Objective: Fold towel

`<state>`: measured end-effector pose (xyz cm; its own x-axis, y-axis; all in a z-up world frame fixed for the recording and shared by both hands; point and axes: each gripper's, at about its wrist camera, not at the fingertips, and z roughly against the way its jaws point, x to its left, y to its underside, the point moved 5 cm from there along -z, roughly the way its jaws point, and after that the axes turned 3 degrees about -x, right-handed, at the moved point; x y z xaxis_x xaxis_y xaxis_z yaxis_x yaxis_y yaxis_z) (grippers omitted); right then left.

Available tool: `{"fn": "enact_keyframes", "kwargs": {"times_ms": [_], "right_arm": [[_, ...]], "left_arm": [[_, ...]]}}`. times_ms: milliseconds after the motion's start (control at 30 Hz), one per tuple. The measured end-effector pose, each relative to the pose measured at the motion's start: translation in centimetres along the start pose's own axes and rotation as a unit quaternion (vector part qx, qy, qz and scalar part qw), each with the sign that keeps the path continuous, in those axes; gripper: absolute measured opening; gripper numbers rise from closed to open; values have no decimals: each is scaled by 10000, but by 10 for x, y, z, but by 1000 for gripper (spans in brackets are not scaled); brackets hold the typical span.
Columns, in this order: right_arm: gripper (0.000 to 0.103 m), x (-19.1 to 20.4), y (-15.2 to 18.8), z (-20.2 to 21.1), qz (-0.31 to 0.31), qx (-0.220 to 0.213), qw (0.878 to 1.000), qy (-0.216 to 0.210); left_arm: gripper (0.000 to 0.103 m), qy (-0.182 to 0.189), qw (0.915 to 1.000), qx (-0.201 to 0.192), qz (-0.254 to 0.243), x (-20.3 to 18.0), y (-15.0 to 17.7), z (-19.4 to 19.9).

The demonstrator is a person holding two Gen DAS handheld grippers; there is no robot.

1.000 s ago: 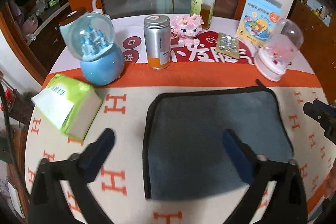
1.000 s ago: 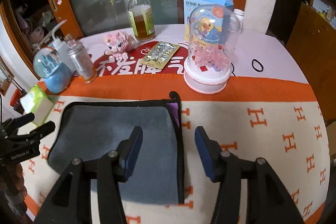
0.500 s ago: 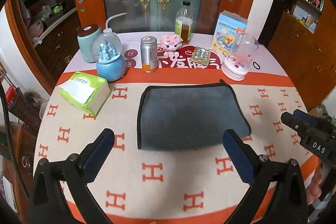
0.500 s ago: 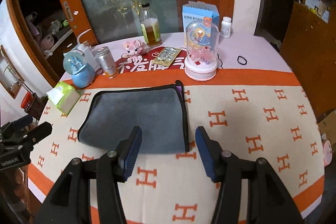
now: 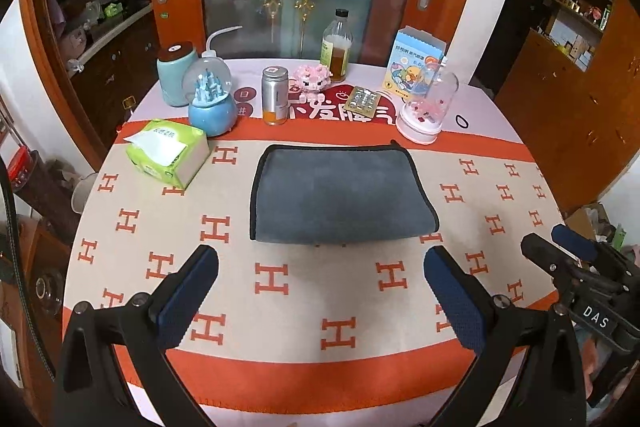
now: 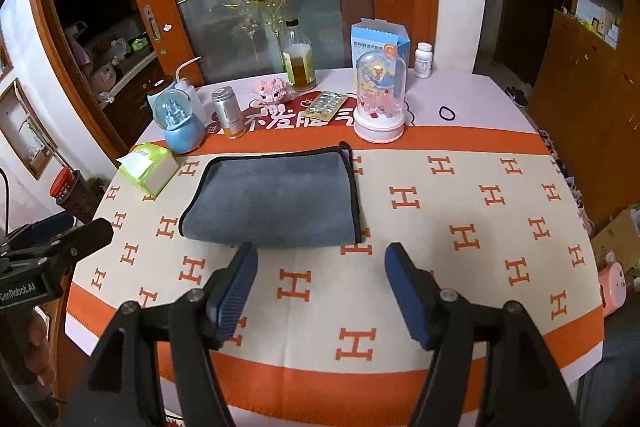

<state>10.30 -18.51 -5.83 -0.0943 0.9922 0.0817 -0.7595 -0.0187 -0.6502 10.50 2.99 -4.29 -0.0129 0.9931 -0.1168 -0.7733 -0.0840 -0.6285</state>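
A grey towel (image 5: 336, 195) with black edging lies folded flat on the orange-and-cream tablecloth (image 5: 304, 291); it also shows in the right wrist view (image 6: 276, 203). My left gripper (image 5: 320, 267) is open and empty, above the table's near side, short of the towel's near edge. My right gripper (image 6: 320, 259) is open and empty, just short of the towel's near right corner. Each gripper shows at the edge of the other's view: the right one (image 5: 568, 251), the left one (image 6: 68, 231).
Along the table's far side stand a green tissue pack (image 5: 168, 151), a blue snow globe (image 5: 210, 103), a teal jar (image 5: 174, 73), a silver can (image 5: 275, 95), a pink toy (image 5: 314, 79), a bottle (image 5: 338, 49), a pill blister (image 5: 364, 101), a blue box (image 5: 418, 63) and a glass dome (image 5: 426, 107).
Both grippers have pulled back and up from the towel toward the near edge of the table. The towel lies still, let go.
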Motion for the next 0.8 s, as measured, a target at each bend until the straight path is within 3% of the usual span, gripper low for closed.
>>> {"fn": "enact_keyframes", "kwargs": {"times_ms": [367, 800], "right_arm": [[67, 5, 18, 23, -196, 4, 9998, 26], [67, 19, 27, 35, 10, -209, 9992, 332]], "left_arm": [[102, -61, 9998, -42, -209, -18, 20, 18], [102, -285, 9995, -91, -51, -15, 33, 27]]}}
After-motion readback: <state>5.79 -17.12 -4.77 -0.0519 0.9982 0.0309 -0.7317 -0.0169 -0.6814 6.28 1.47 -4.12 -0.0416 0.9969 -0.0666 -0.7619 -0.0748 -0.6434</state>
